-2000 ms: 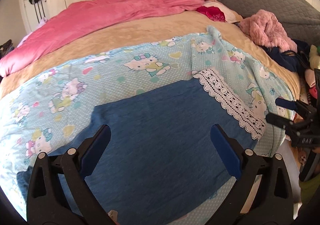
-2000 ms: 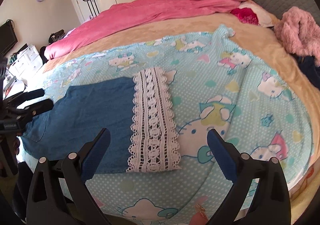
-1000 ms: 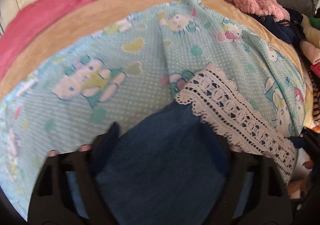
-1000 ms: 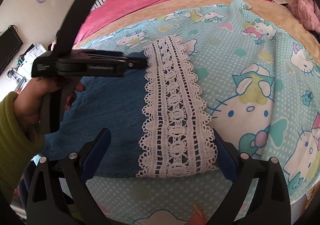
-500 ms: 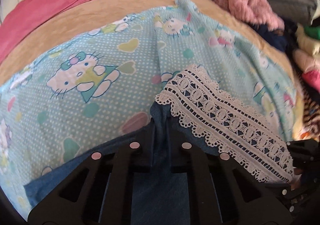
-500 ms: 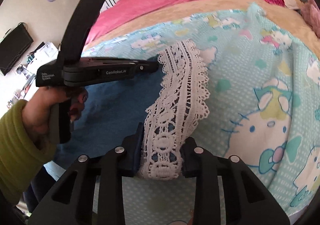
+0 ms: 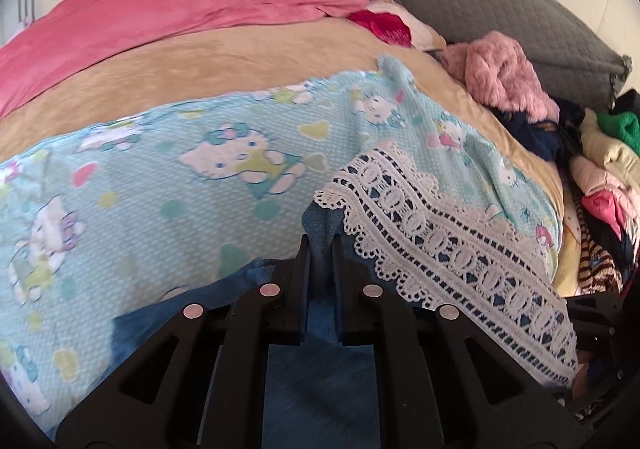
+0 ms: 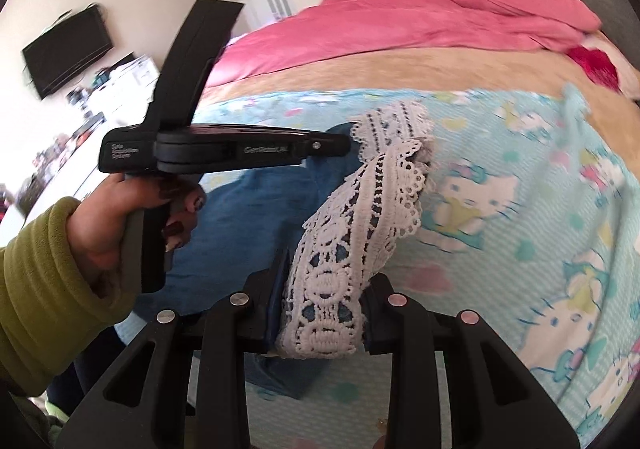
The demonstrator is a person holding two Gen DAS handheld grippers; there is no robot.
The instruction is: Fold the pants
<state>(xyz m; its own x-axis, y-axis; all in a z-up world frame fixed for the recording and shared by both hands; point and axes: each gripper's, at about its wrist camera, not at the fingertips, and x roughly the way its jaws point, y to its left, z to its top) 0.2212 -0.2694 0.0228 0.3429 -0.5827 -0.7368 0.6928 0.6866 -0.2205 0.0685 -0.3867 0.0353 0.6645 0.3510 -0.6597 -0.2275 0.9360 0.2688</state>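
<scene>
Both hand-held grippers clamped tight on the pants [image 7: 320, 369], lifted just above the bed [image 7: 120, 209]. Left hand-held gripper [image 7: 321, 249] pinching blue denim just beside the lace hem [image 7: 440, 237]; right hand-held gripper [image 8: 322, 309] pinching the lace end [image 8: 332, 289] itself. Hem band stretched between the 2 as the long axis, waist end lying nearer, so probably a fold toward it. Denim soft and matte; lace white, openwork, scalloped.

The pants [image 7: 320, 381] run off the bottom edge, partly hidden behind the left gripper [image 7: 320, 249].
</scene>
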